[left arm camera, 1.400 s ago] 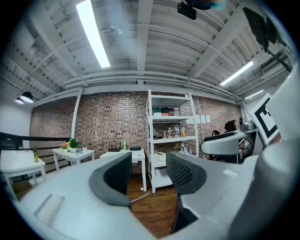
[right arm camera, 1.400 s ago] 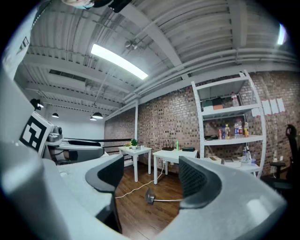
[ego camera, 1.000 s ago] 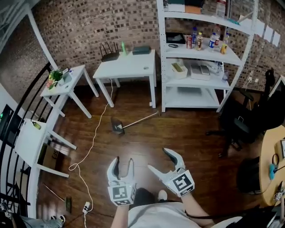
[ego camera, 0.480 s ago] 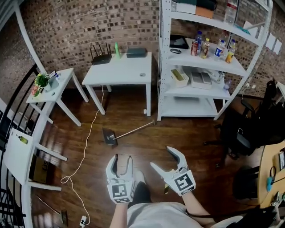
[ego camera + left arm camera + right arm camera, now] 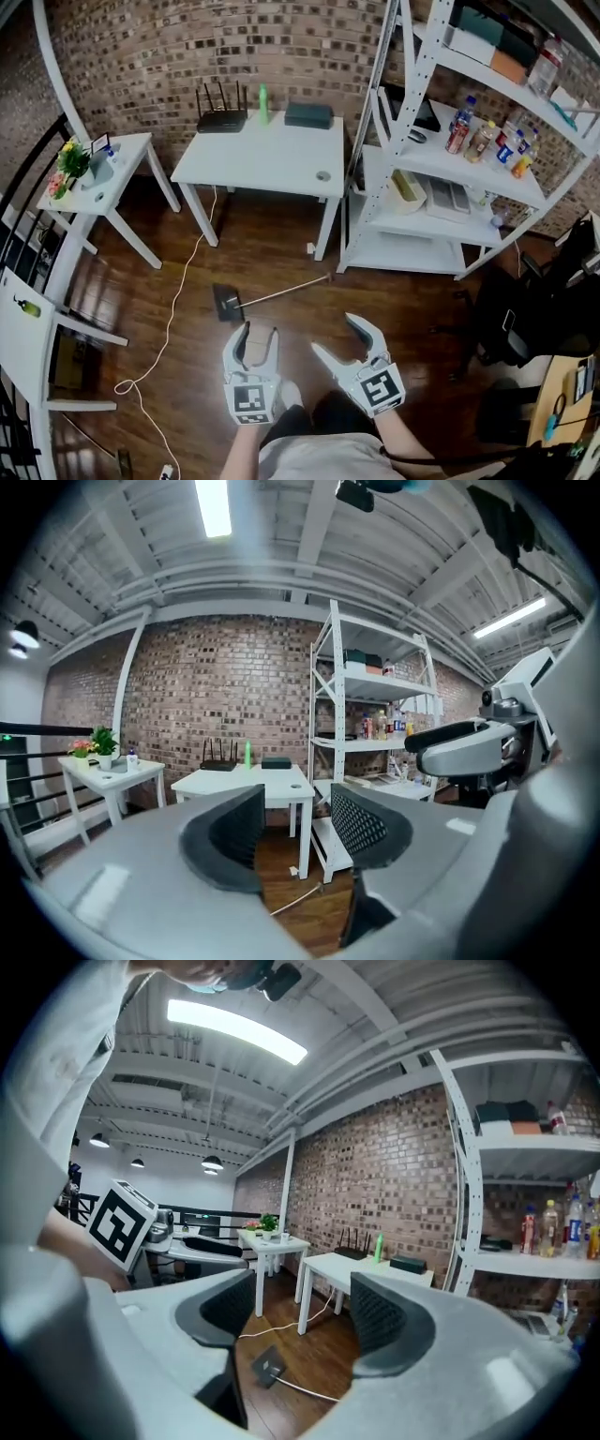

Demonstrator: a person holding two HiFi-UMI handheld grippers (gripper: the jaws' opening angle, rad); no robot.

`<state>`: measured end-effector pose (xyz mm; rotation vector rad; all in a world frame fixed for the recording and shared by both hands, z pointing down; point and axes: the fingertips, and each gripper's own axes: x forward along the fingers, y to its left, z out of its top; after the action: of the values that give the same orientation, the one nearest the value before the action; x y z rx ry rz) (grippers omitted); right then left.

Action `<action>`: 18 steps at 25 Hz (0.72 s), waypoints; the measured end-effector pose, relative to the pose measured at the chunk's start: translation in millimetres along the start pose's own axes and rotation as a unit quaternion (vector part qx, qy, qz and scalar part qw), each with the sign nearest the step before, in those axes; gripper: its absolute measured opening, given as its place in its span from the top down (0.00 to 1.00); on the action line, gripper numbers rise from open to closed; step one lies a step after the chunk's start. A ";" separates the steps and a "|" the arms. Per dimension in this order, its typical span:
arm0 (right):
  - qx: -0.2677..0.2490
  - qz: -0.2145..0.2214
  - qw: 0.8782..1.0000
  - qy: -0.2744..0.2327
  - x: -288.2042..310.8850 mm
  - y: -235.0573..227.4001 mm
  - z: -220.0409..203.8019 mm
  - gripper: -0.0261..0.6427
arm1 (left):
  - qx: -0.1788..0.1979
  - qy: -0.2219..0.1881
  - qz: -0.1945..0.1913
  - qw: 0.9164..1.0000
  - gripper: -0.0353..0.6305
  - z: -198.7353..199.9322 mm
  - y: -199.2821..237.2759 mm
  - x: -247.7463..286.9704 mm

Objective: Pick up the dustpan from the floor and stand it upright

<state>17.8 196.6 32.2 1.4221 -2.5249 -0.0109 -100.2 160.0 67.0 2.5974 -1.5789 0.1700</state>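
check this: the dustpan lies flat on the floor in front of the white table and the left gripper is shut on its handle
No: the left gripper is not shut on the handle. The left gripper view shows its fingers apart and empty. The dustpan does lie flat on the floor in front of the white table.

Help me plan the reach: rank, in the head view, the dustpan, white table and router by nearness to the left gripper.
1. Dustpan, on the floor ahead of the left gripper.
2. White table, beyond it.
3. Router, at the table's back left corner.
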 end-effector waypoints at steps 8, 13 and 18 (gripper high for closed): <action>0.075 -0.021 0.997 0.030 69.1 -64.6 -67.5 0.53 | -0.013 0.062 -0.005 0.998 0.59 -62.1 30.1 79.8; 0.083 -0.007 0.995 0.062 121.3 -94.7 -134.9 0.54 | -0.024 0.087 -0.011 0.996 0.62 -115.8 35.2 126.9; 0.082 0.034 0.993 0.079 181.9 -119.7 -230.2 0.54 | -0.042 0.095 -0.007 0.995 0.62 -205.7 45.8 197.5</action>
<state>77.5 6.0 278.2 1.3342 -2.4884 0.3150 -59.8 -5.4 300.3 2.4465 -1.4690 0.3302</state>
